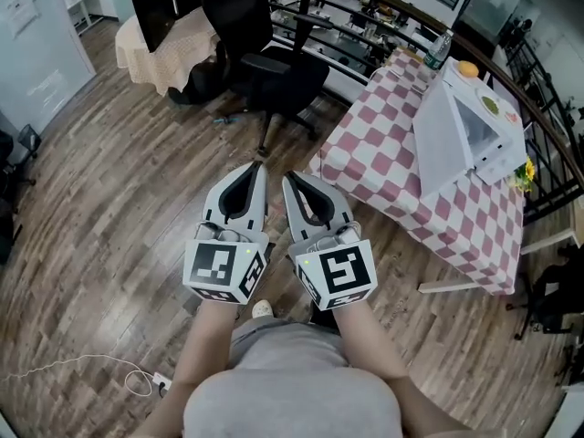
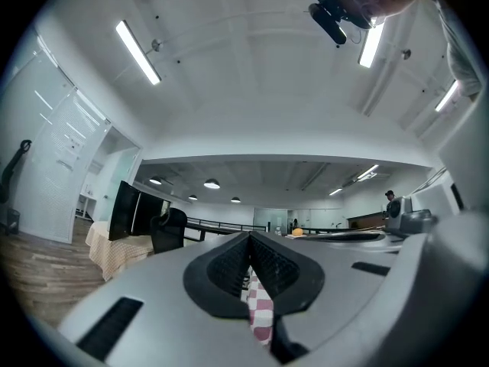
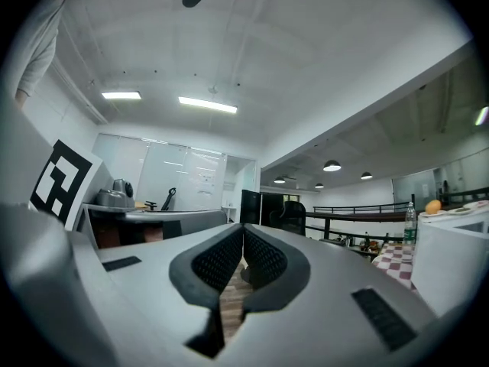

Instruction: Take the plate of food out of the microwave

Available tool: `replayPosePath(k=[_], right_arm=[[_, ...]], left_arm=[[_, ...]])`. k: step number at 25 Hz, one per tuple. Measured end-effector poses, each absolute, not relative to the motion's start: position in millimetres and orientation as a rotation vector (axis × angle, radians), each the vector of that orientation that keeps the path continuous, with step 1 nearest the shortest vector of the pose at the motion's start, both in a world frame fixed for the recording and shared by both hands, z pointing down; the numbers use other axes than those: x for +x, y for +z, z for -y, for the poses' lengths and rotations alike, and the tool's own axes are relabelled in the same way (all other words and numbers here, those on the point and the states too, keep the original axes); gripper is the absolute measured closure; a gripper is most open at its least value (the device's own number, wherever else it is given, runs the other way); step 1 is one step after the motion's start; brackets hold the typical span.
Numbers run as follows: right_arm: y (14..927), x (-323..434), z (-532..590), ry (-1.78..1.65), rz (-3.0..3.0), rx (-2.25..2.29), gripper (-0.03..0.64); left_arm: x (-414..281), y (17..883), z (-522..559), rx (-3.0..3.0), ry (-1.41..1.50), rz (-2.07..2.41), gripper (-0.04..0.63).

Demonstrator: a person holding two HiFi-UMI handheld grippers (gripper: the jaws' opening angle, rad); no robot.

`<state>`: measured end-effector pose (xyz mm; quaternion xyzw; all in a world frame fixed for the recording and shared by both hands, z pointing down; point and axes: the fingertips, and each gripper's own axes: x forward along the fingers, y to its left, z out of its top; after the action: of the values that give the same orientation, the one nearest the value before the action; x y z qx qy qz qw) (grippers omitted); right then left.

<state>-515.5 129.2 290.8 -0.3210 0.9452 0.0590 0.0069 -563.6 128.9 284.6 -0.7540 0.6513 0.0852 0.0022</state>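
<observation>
**Both grippers shut and empty, microwave well off to the right**

Nearest you, the left gripper [image 1: 259,168] and the right gripper [image 1: 286,177] sit side by side over the wood floor [image 1: 109,208], tips close together. Both have their jaws pressed together with nothing between them, as each gripper view confirms: left gripper [image 2: 250,236], right gripper [image 3: 243,228]. A white cable [image 1: 91,363] lies on the floor to your lower left.

Ahead of the tips stands a black office chair [image 1: 274,71], just left of the corner of a table with a red-and-white checked cloth [image 1: 401,153]. Behind the chair are a dark screen [image 1: 160,3] and a small table under a beige cloth [image 1: 164,48].

The white microwave [image 1: 461,130] stands on the checked table, ahead and right of both grippers, well apart from them. An orange [image 1: 467,68] rests on its top and a bottle [image 1: 439,51] stands behind it. A small round greenish patch at the microwave [image 1: 490,106] may be the plate of food; it is too small to tell.
</observation>
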Motion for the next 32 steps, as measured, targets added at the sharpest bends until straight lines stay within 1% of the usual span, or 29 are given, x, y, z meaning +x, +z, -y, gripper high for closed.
replayPosePath(k=[15,32], right_arm=[[286.2,-392.4,-98.5,0.149,-2.858,-1.212,0.591],[291.7,-266.9,-65.9,0.08,-2.767,-1.371,0.591]], left_arm=[[-431.2,276.1,-101.3,-2.513,0.261,-1.829,0.594],[-311.9,287.9,-68.2,-2.63,0.194,-1.718,0.594]])
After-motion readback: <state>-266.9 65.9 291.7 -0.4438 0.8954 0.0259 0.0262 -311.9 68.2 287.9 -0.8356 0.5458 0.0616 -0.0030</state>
